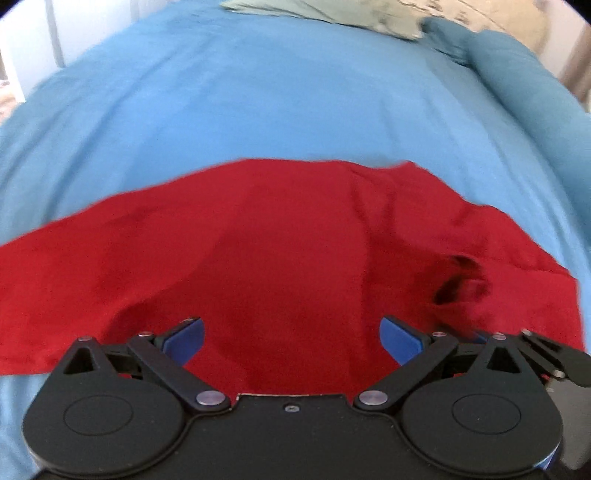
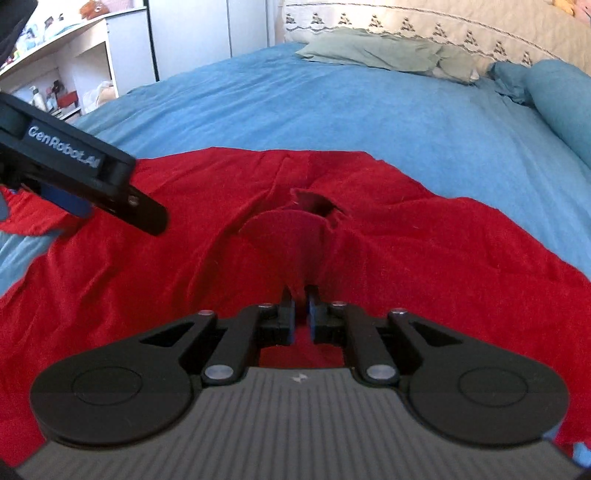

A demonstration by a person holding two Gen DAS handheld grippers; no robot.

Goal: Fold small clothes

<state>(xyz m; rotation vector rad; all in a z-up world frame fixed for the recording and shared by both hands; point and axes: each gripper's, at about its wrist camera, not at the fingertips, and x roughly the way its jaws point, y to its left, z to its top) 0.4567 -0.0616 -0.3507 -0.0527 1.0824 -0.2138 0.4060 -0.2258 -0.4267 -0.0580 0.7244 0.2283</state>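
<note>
A red garment [image 1: 277,251] lies spread and wrinkled on a blue bed cover [image 1: 258,103]. My left gripper [image 1: 291,338] is open and empty, its blue-padded fingers wide apart just above the garment's near part. In the right wrist view my right gripper [image 2: 301,306] is shut on a raised fold of the red garment [image 2: 406,258], pinched near its neck opening [image 2: 314,203]. The left gripper also shows in the right wrist view [image 2: 92,188], at the left, over the garment's left part. The right gripper's side shows in the left wrist view [image 1: 554,358] at the right edge.
A green-grey folded cloth [image 2: 376,53] and a patterned cream pillow [image 2: 424,26] lie at the far end of the bed. A teal rolled bolster [image 2: 561,99] lies along the right side. White shelves with small items [image 2: 55,66] stand at the far left.
</note>
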